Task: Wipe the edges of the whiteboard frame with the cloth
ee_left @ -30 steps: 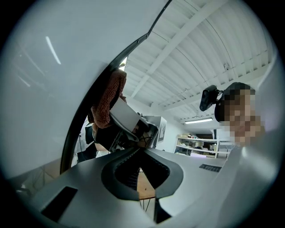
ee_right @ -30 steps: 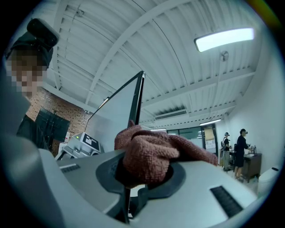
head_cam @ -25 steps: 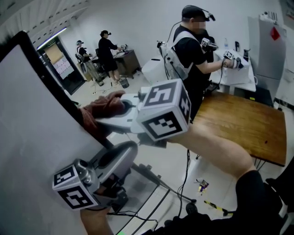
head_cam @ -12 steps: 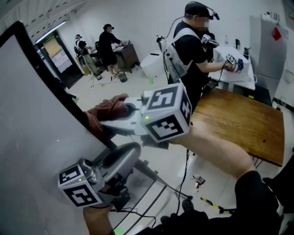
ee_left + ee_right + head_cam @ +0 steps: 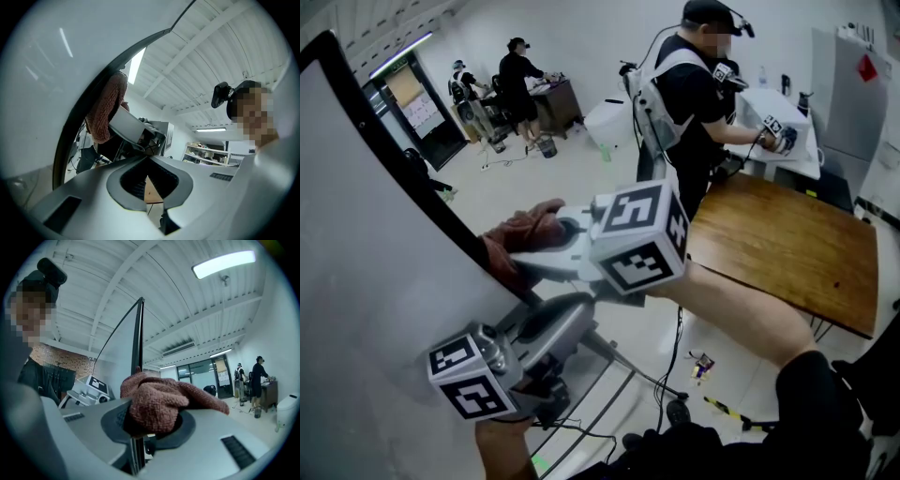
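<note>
**Cloth clamped on the whiteboard's black frame edge**

The right gripper [image 5: 514, 251] has its jaws closed on a bunched reddish-brown cloth [image 5: 523, 232], and the cloth is pressed against the black frame [image 5: 403, 178] on the right-hand edge of the whiteboard [image 5: 366, 300]. In the right gripper view the frame [image 5: 137, 362] runs as a thin dark line straight up through the gripper [image 5: 150, 420]. The cloth [image 5: 161, 399] is wadded between the pads and spills out to the right, so it wraps over the edge rather than lying on the white face.

The left gripper [image 5: 574, 311] sits lower, just beside the same edge. Its jaws meet at the tips with nothing between them, and only a sliver of brown table shows through the hollow behind [image 5: 150, 180]. Whether it touches the frame cannot be told.

Room for moving: above the cloth the frame runs on up and to the left, unobstructed. Below, the stand's metal legs [image 5: 614, 361] and loose cables [image 5: 677, 361] cross the pale floor. A wooden table [image 5: 787, 248] stands to the right, well apart from the board, with a person in black [image 5: 689, 94] beyond it.

Writing: each gripper's cube [image 5: 639, 234] bears black-and-white square markers — patterns, not words. A red diamond label [image 5: 867, 67] on the far white cabinet and sheets on the glass door [image 5: 420, 114] are too small to read.
</note>
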`<state>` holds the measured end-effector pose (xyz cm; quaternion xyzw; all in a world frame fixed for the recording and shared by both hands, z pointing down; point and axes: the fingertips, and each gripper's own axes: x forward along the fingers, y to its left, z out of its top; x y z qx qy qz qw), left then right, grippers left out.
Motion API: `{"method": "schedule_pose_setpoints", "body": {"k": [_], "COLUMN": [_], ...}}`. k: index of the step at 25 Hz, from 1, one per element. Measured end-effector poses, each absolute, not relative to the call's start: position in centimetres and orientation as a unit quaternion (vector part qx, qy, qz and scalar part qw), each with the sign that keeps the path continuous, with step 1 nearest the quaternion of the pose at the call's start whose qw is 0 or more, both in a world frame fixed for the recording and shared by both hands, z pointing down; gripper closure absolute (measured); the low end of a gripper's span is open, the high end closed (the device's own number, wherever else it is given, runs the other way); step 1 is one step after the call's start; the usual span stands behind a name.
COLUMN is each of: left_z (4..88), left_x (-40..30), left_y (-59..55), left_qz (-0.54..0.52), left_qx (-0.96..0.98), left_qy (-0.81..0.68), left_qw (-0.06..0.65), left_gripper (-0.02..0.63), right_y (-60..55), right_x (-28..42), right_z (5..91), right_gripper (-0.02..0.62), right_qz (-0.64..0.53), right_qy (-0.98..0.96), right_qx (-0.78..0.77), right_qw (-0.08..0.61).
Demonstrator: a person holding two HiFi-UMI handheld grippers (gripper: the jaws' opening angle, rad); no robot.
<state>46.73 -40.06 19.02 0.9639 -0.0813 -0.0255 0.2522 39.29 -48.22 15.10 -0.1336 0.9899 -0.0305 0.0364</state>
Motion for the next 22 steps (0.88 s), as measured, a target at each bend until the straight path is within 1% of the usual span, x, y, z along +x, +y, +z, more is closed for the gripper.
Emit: {"method": "schedule_pose_setpoints", "body": {"k": [12, 22], "left_z": [21.2, 23.4], "left_x": [46.2, 46.5], "left_y": [-40.6, -40.2], "left_qz": [-0.027, -0.031], "left_qx": [0.953, 0.947], "left_qy": [-0.086, -0.088], "left_qw": [0.289, 0.306], "left_gripper": [0.62, 0.62], "right_y": [-48.6, -48.0], "right_x": [38.5, 38.4], "right_z": [18.0, 21.3], "right_gripper": [0.52, 0.52], "right_qz": [-0.064, -0.079], "right_qy": [0.99, 0.991], "right_qx": [-0.118, -0.109], "right_qw": [0.035, 0.027]}}
